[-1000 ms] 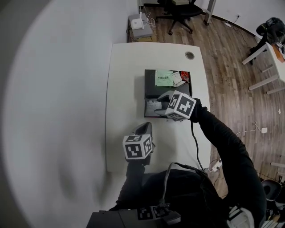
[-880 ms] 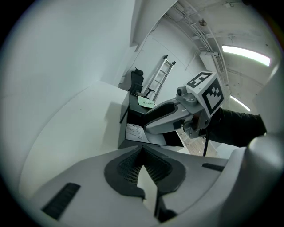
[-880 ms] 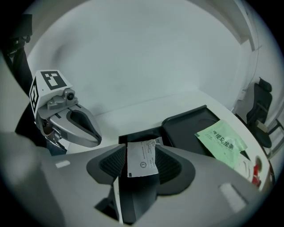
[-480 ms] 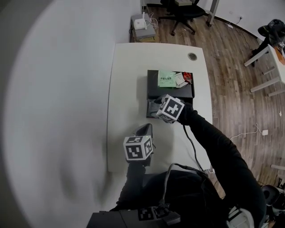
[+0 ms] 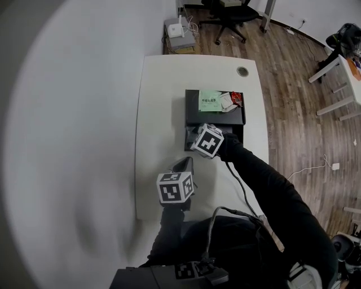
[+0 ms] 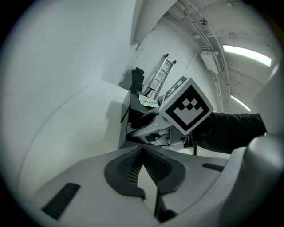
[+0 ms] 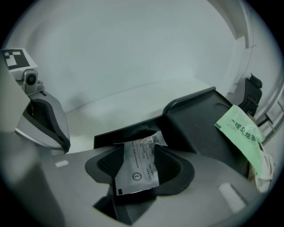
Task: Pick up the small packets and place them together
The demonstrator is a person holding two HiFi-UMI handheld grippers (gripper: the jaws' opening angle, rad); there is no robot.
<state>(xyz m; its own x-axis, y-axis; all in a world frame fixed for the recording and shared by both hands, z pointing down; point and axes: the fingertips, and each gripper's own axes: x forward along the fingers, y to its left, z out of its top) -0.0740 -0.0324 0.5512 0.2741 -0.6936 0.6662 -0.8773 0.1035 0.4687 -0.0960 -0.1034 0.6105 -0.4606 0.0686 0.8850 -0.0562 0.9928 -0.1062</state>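
A black tray (image 5: 237,118) lies on the white table (image 5: 158,113). At its far end lie a green packet (image 5: 209,100), a white packet (image 5: 227,100) and a red one (image 5: 235,98). My right gripper (image 5: 192,135) hangs low over the tray's near end. Its jaws have just been opening, and a white printed packet (image 7: 140,166) lies flat between the pads (image 7: 171,162), which do not press on it. The green packet (image 7: 242,133) lies further along the tray (image 7: 195,119). My left gripper (image 5: 181,163) hovers near the table's front, shut, with nothing in it (image 6: 142,150).
The table's left half is bare white surface. A cable hole (image 5: 242,71) sits at the far right corner. Beyond the table stand an office chair (image 5: 225,14) and a small white device (image 5: 180,31) on the wooden floor. A black sleeve (image 5: 265,180) reaches over the table's right edge.
My right gripper has come down and to the left, from the tray's middle to its near end. The left gripper has stayed where it was.
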